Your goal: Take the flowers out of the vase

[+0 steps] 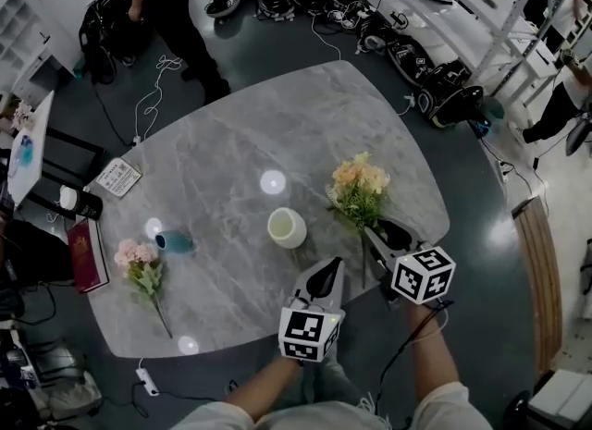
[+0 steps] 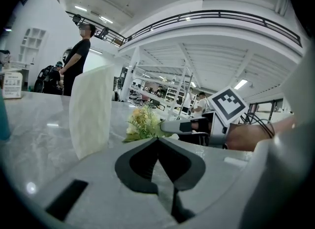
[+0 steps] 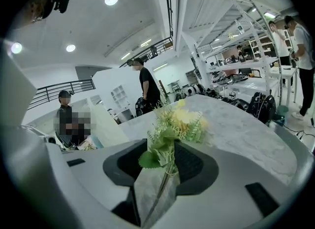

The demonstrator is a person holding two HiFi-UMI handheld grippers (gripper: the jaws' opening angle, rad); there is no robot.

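While the yellow flowers (image 1: 359, 188) lie on the marble table (image 1: 240, 141) at two o'clock from the cream vase (image 1: 287, 227), the right gripper (image 1: 379, 231) sits at their five o'clock, jaws half apart, the green stem running loose between them. The left gripper (image 1: 326, 276), at the vase's five o'clock, is closed on nothing. Pink flowers (image 1: 139, 262) lie at the vase's nine o'clock

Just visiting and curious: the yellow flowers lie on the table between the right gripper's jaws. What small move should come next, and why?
Probably draw the right gripper back, clear of the yellow flowers. Its jaws stand apart around their stem, and they already lie on the table beside the vase, so it seems to have nothing left to hold.
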